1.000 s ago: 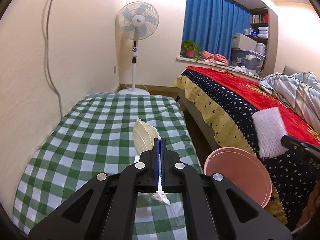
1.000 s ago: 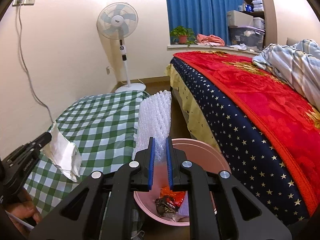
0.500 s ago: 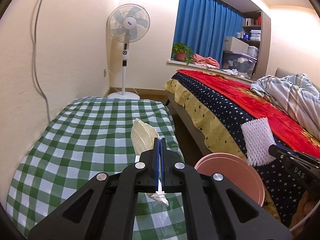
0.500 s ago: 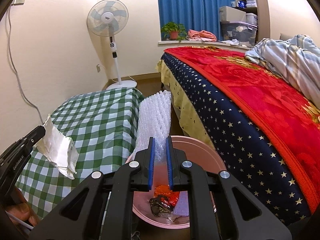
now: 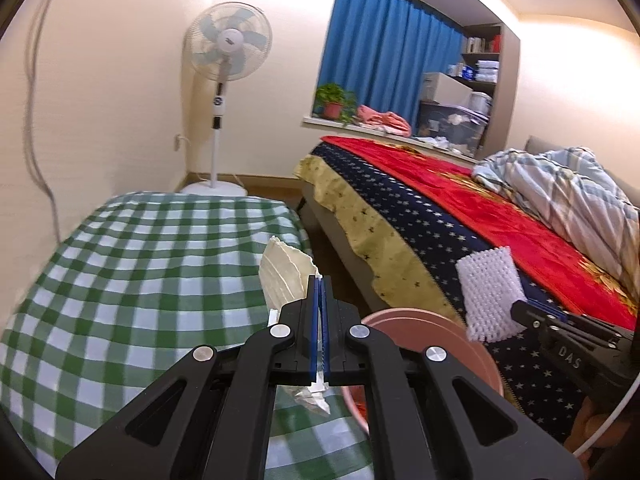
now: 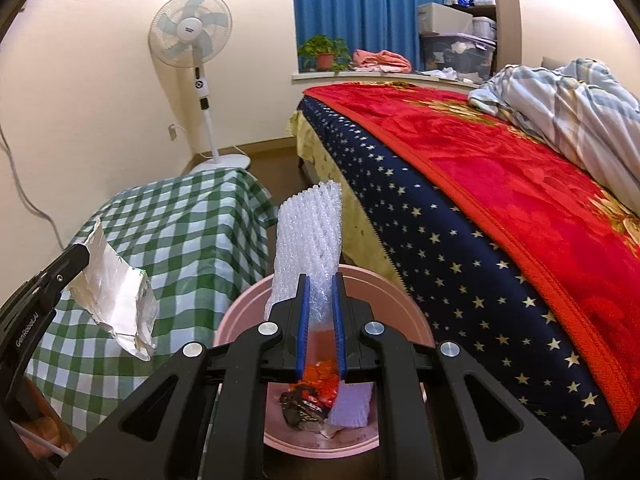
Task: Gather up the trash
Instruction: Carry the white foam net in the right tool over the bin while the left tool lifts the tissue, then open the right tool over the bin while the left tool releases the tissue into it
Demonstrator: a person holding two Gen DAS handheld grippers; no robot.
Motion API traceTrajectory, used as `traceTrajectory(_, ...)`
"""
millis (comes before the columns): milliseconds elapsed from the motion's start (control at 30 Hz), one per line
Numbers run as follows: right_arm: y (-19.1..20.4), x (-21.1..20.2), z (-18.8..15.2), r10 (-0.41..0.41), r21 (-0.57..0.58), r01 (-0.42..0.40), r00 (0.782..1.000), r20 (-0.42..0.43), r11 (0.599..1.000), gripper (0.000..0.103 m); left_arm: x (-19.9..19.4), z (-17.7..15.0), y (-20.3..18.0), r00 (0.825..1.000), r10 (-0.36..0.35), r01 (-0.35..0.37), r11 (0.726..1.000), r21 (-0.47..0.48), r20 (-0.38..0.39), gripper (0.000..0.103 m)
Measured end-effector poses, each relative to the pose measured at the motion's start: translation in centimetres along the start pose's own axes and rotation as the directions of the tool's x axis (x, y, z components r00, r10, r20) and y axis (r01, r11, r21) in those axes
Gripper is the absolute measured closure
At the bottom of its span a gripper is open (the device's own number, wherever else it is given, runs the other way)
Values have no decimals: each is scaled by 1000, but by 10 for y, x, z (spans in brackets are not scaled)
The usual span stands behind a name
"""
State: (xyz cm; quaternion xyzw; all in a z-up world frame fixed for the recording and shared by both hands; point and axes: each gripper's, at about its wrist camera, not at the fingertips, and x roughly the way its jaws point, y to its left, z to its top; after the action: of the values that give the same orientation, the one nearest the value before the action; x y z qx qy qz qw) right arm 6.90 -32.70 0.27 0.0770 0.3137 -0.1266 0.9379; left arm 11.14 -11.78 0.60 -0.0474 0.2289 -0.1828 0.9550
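My left gripper (image 5: 320, 284) is shut on a crumpled white wrapper (image 5: 286, 276), held above the checked table edge, left of the pink bin (image 5: 424, 332). The wrapper also shows in the right wrist view (image 6: 116, 300), in the left gripper's tip (image 6: 76, 258). My right gripper (image 6: 320, 284) is shut on a white foam net sleeve (image 6: 310, 236), held right over the pink bin (image 6: 396, 308). The sleeve shows in the left wrist view (image 5: 490, 292) above the bin's far rim. The bin holds red and dark wrappers (image 6: 316, 388) and a white piece.
A table with a green checked cloth (image 5: 132, 272) stands left of the bin. A bed with a red and star-patterned navy blanket (image 6: 500, 184) lies to the right, close to the bin. A standing fan (image 5: 224, 92) is at the far wall.
Both grippers moved nearer the bin with their loads still held. The bin has come closer beneath the right gripper and nearer the left gripper.
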Motion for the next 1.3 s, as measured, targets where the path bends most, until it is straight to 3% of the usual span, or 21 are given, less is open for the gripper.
traceTrajectory(367,-19,9,-2,-72,21,73,997,-35,997,92,29,-10,-36,987,-151,152,988,21,-52,102)
traceTrajectory(667,-30,14,-4,-101,43,103,993,-54,994,91,48,-17,-49,971,-213,214,977,0,-109,102)
traceTrajectory(767,-33,14,-4,-107,47,110,993,-57,993,88,55,-20,-48,958,-251,249,968,-30,-137,102)
traceTrajectory(800,-33,14,-4,-112,48,115,992,-61,992,84,59,-22,-47,954,-259,255,966,-47,-152,98)
traceTrajectory(833,-34,15,-5,-114,50,117,991,-67,992,79,62,-24,-46,951,-261,255,965,-56,-167,88)
traceTrajectory(900,-33,14,-4,-116,56,119,991,-65,991,64,65,-27,-45,951,-249,242,969,-57,-184,75)
traceTrajectory(1067,-34,10,-3,-126,54,129,991,-47,990,50,58,-25,-44,957,-229,226,973,-41,-179,71)
traceTrajectory(1167,-36,6,-3,-124,72,127,991,-41,989,46,49,-23,-41,963,-212,210,977,-32,-167,64)
traceTrajectory(1300,-34,-5,-4,-100,83,101,995,-12,991,31,31,-18,-30,974,-177,176,984,-19,-141,51)
